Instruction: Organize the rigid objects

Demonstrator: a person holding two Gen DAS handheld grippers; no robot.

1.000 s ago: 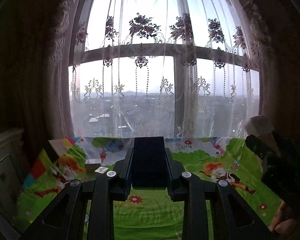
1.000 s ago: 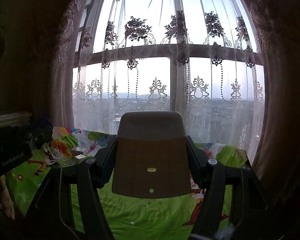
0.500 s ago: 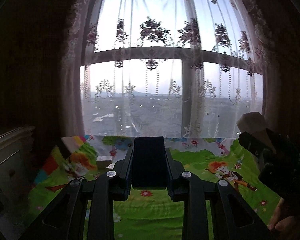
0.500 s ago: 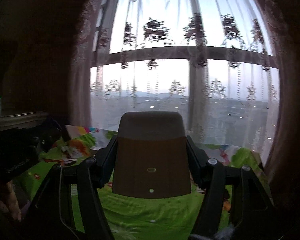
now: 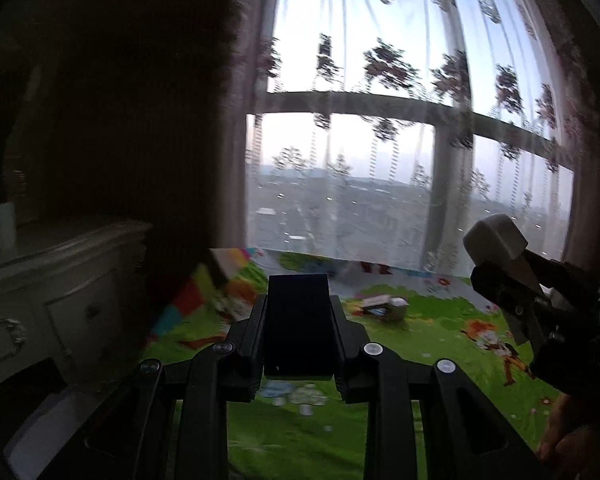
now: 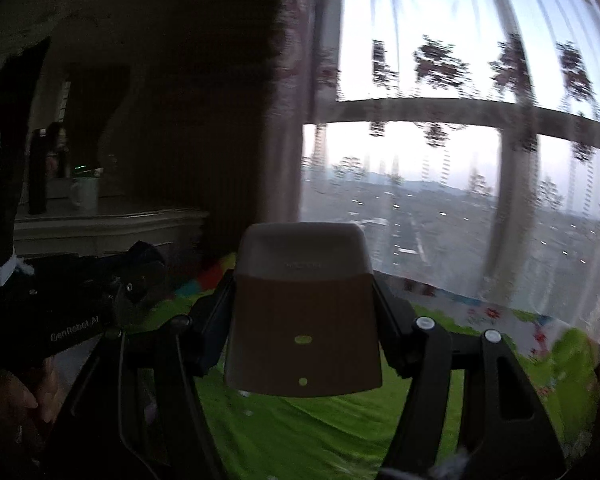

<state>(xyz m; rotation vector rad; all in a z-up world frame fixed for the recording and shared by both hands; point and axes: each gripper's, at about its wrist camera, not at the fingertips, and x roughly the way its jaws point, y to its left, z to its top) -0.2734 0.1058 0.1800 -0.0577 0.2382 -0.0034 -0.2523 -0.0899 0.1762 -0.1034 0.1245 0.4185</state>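
Left claw clamps a dark flat block; right claw clamps a pale beige box. Both are held above the green cartoon-print bed cover. Small blurred items lie ahead of the left claw, a white dresser to its left.

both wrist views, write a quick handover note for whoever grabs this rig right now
Left tool: shut on a dark block, held in the air.
Right tool: shut on a beige block, also held in the air.
Both are over the green cartoon mat, turned toward the white dresser.
A small blurred item lies on the mat.
Done: both blocks picked up.
Left: place both.
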